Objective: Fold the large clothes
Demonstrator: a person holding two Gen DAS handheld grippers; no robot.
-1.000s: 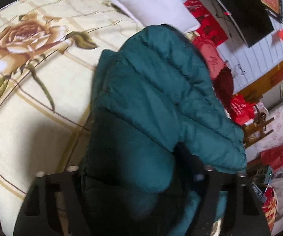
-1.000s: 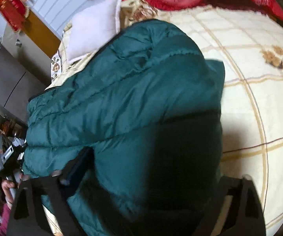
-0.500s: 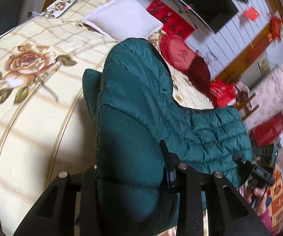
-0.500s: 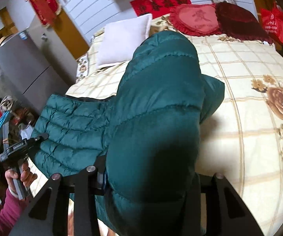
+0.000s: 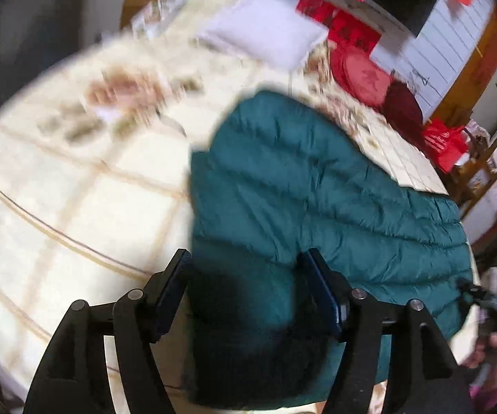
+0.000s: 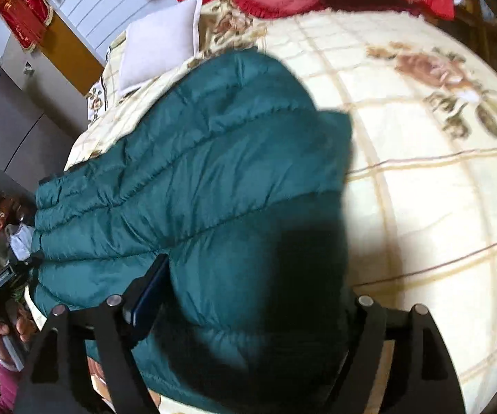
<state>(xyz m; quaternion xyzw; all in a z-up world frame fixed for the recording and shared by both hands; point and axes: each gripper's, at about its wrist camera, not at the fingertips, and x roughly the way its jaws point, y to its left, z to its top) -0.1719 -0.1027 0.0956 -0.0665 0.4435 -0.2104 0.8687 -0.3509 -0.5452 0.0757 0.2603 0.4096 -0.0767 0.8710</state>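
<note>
A teal quilted puffer jacket (image 5: 282, 186) lies folded on a cream bed cover with rose print (image 5: 76, 179). My left gripper (image 5: 248, 276) stands wide open around the jacket's near end, a finger on either side, not clamping it. In the right wrist view the jacket (image 6: 214, 172) fills the middle. My right gripper (image 6: 245, 296) is also open, its left finger (image 6: 145, 293) beside the padded fabric and its right finger partly hidden behind it. The other hand-held gripper (image 6: 3, 283) shows at the jacket's far left corner.
A white pillow (image 5: 265, 27) and red cushions (image 5: 362, 72) lie at the head of the bed. Red bags and wooden furniture (image 5: 455, 145) stand beyond the bed's right side. A grey cabinet (image 6: 10, 131) stands left of the bed. The bed edge runs just below both grippers.
Both grippers have opened and let go of the jacket's fold, which has dropped onto the bed. Both have pulled back slightly; the left view is motion-blurred.
</note>
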